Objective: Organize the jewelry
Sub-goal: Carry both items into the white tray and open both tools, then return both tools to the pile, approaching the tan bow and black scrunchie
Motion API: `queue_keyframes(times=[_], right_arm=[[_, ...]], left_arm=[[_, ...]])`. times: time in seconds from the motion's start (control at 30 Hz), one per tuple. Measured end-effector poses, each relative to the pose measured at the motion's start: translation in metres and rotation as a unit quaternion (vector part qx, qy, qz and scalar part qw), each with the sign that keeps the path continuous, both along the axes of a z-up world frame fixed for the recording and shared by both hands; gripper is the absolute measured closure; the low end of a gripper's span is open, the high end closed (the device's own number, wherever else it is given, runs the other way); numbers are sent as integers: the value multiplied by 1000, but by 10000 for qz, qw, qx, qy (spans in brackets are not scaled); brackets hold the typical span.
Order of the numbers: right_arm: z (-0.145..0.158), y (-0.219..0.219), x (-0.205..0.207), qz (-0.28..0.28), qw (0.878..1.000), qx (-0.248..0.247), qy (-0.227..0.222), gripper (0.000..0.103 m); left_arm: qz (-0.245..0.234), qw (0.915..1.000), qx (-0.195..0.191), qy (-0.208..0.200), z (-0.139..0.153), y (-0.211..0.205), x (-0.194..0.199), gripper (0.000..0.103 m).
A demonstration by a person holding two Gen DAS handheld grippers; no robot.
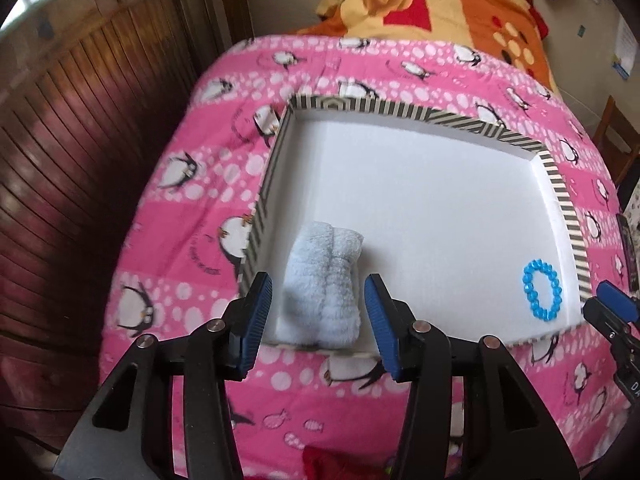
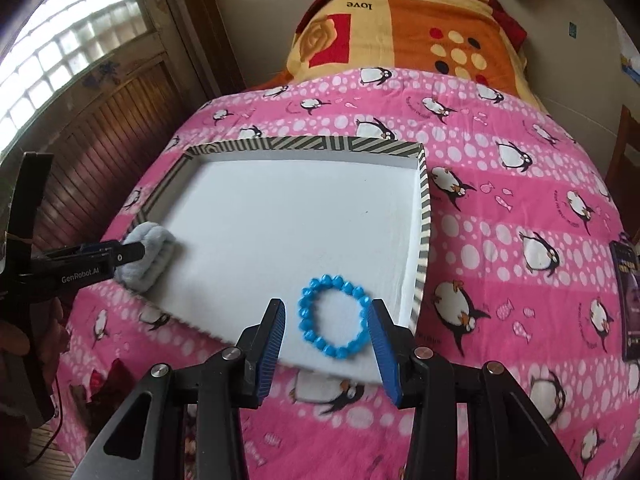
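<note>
My left gripper [image 1: 318, 320] open over tray [image 1: 560, 208], near-left corner; fluffy pale-blue scrunchie [image 1: 326, 284] lies there between pads, untouched, long axis running away from me. My right gripper [image 2: 330, 338] also open, over tray's near-right corner; blue bead bracelet [image 2: 334, 316] flat on tray floor between pads, no visible contact, though right pad sits just beside beads. Both pieces inside tray, well apart. Judgement: each hand nearest own piece; both look placed, next move likely straight back from tray.
</note>
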State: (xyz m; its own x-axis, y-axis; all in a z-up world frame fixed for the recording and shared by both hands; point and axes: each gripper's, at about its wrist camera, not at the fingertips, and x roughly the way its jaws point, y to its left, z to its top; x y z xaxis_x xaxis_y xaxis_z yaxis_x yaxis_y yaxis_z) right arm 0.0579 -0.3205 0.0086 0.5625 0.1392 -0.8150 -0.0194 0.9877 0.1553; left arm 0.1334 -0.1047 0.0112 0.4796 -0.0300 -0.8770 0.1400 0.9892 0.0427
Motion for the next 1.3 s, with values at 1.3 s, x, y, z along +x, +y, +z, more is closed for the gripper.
queue_keyframes(times=[1.3], right_arm=[[20,69,-172,-4,9999,-11,-141,60]], left_arm=[[65,9972,-120,-729,41,64,-212,55]])
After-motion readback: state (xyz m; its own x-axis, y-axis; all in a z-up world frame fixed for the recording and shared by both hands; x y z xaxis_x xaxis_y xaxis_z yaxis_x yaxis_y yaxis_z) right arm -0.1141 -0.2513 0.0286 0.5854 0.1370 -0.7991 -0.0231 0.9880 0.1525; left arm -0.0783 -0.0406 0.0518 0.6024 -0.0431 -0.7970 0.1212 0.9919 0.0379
